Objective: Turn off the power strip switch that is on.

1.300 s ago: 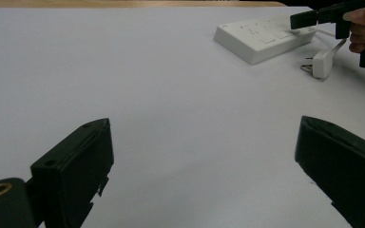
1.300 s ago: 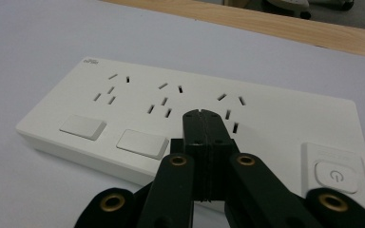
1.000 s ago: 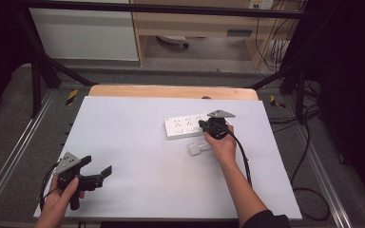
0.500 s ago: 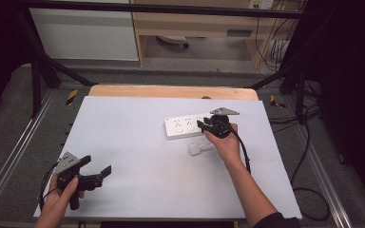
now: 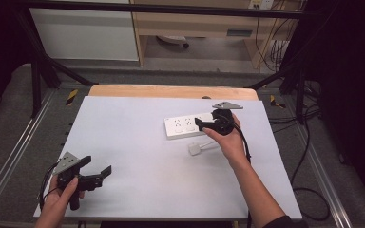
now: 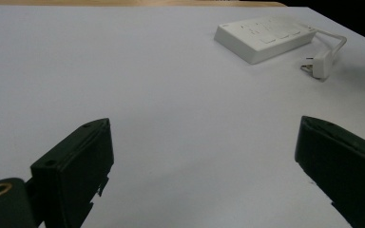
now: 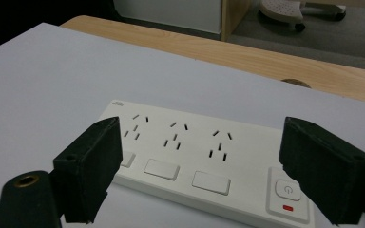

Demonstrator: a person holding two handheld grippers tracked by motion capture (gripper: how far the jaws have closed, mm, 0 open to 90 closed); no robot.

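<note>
Right gripper (image 5: 203,124) over the strip (image 5: 186,126), jaws spread wide.

I have the white strip lying flat on the table (image 5: 138,142) at about 1 o'clock from centre, its plug (image 5: 195,149) loose just beside it toward 6 o'clock on a short stiff cord (image 6: 335,42). From my right gripper view the jaws straddle the strip's length without touching it. I judge it a rigid, light, smooth plastic block that will skate on the table, so I would grip across its narrow width, by the long edges. My left gripper (image 5: 100,175) sits spread and empty at 8 o'clock, well apart.
</note>
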